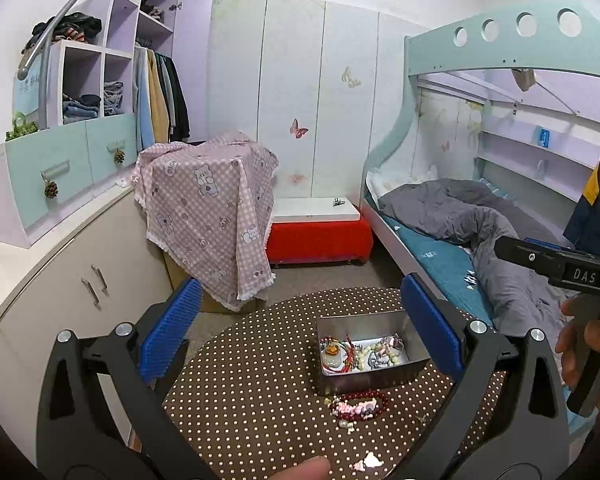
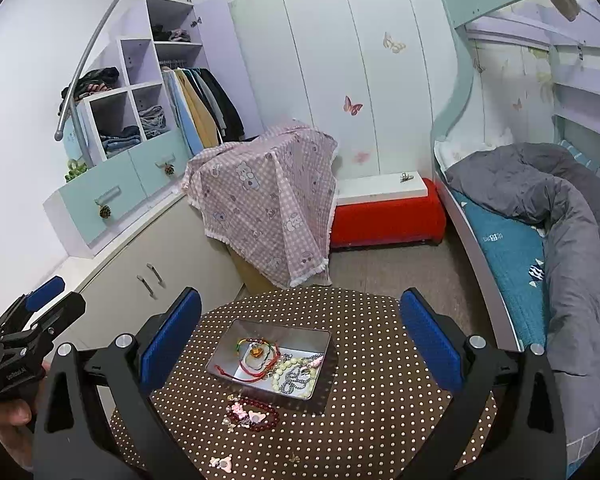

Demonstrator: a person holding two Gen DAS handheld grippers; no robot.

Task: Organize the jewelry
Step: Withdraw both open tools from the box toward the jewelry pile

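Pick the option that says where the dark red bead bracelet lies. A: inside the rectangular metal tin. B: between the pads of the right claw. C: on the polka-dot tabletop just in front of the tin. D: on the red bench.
C: the dark red bead bracelet rests on the brown polka-dot tabletop, outside the near wall of the rectangular metal tin.

Look to the upper left of your frame: a lilac shelf unit (image 2: 140,92) holds folded clothes, with coats (image 2: 204,108) hanging beside it. Below it you see mint drawers (image 2: 112,184) with pinecone pulls above a cream cabinet (image 2: 172,256). At centre, a pink bear-print cloth (image 2: 268,200) drapes over a box, next to a red bench (image 2: 384,216) under a white board. On your right, a grey duvet (image 2: 560,216) lies rumpled on the bunk bed (image 2: 500,248).
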